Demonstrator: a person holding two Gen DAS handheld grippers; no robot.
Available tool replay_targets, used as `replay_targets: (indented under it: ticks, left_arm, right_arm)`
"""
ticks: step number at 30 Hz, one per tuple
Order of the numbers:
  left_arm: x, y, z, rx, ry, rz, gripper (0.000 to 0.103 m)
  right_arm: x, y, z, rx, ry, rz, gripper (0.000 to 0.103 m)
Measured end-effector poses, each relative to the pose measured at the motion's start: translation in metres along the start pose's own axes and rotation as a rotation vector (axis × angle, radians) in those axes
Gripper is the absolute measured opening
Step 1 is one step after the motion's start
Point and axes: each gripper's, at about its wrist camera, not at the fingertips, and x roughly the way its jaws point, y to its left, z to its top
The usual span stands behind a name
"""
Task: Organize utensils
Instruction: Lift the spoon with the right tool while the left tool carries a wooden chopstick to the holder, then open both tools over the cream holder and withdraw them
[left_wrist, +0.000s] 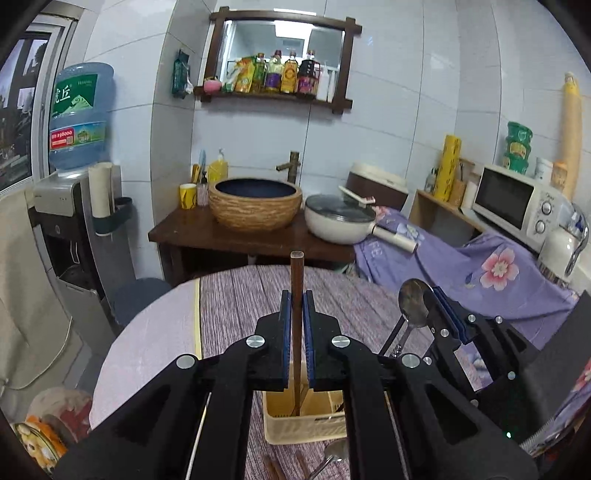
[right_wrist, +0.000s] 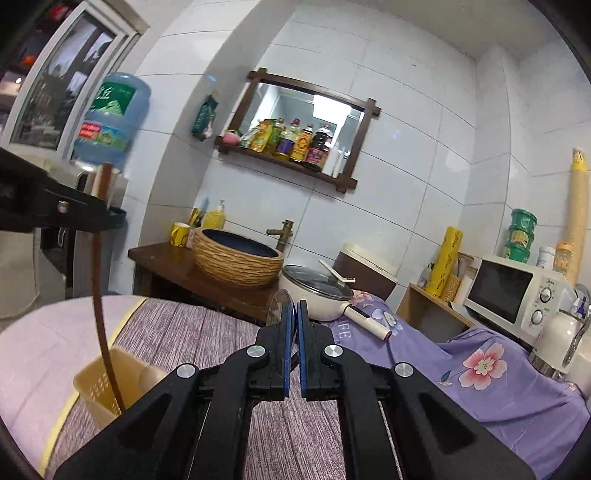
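Above the beige basket (left_wrist: 306, 424) on the bench (left_wrist: 236, 302), the left tongs (left_wrist: 296, 306) clamp a brown chopstick (left_wrist: 296, 280) whose lower end is inside it; the right tongs (right_wrist: 296, 317) pinch a metal spoon (left_wrist: 413, 302).

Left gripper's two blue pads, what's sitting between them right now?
A brown chopstick, held upright by the left gripper, its lower end reaching down into the yellow utensil basket. The left wrist view shows it best.

The chopstick's (left_wrist: 296, 332) lower tip is hidden inside the basket (left_wrist: 303, 424); chopsticks (left_wrist: 275, 469) at 6 o'clock are cut off.
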Motion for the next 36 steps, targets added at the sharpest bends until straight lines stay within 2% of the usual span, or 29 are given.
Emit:
replay_targets:
  ticks: [8, 12, 13, 15, 16, 18, 20, 22, 23, 26, 29, 32, 36]
  left_arm:
    - [0.021, 0.009, -0.038, -0.014, 0.08, -0.037, 0.007]
    - [0.025, 0.009, -0.051, -0.011, 0.095, -0.038, 0.007]
    - [0.026, 0.01, -0.053, -0.01, 0.1, -0.039, 0.007]
    - [0.026, 0.01, -0.056, -0.005, 0.107, -0.042, 0.007]
    - [0.025, 0.01, -0.058, 0.001, 0.107, -0.044, 0.007]
    - [0.02, 0.01, -0.059, 0.007, 0.104, -0.049, 0.008]
    - [0.012, 0.011, -0.063, 0.017, 0.089, -0.053, 0.023]
    - [-0.001, 0.012, -0.07, 0.03, 0.047, -0.028, 0.069]
    - [-0.008, 0.014, -0.074, 0.032, 0.023, -0.016, 0.071]
    - [-0.019, 0.017, -0.093, 0.046, 0.024, -0.007, 0.071]
    - [-0.017, 0.021, -0.114, 0.029, 0.071, -0.02, 0.071]
    - [-0.006, 0.025, -0.142, 0.03, 0.136, -0.009, 0.071]
    - [0.018, 0.029, -0.179, 0.007, 0.252, -0.024, 0.063]
  right_arm:
    - [-0.008, 0.011, -0.022, -0.043, 0.031, 0.101, 0.004]
    - [-0.008, 0.016, -0.028, -0.051, 0.052, 0.148, 0.004]
    - [-0.01, 0.016, -0.029, -0.052, 0.043, 0.142, 0.008]
    - [-0.014, 0.014, -0.029, -0.045, 0.035, 0.141, 0.022]
    - [-0.017, 0.012, -0.029, -0.035, 0.029, 0.146, 0.037]
    - [-0.025, 0.006, -0.028, -0.014, -0.001, 0.132, 0.043]
    - [-0.035, -0.002, -0.027, 0.005, -0.015, 0.131, 0.044]
    - [-0.043, -0.012, -0.029, 0.041, -0.005, 0.143, 0.048]
    - [-0.045, -0.017, -0.031, 0.065, 0.009, 0.153, 0.049]
    - [-0.048, -0.031, -0.044, 0.15, 0.091, 0.196, 0.05]
    - [-0.039, -0.036, -0.067, 0.24, 0.24, 0.26, 0.05]
    - [-0.024, -0.035, -0.099, 0.33, 0.422, 0.328, 0.05]
    - [-0.016, -0.013, -0.133, 0.332, 0.564, 0.351, 0.046]
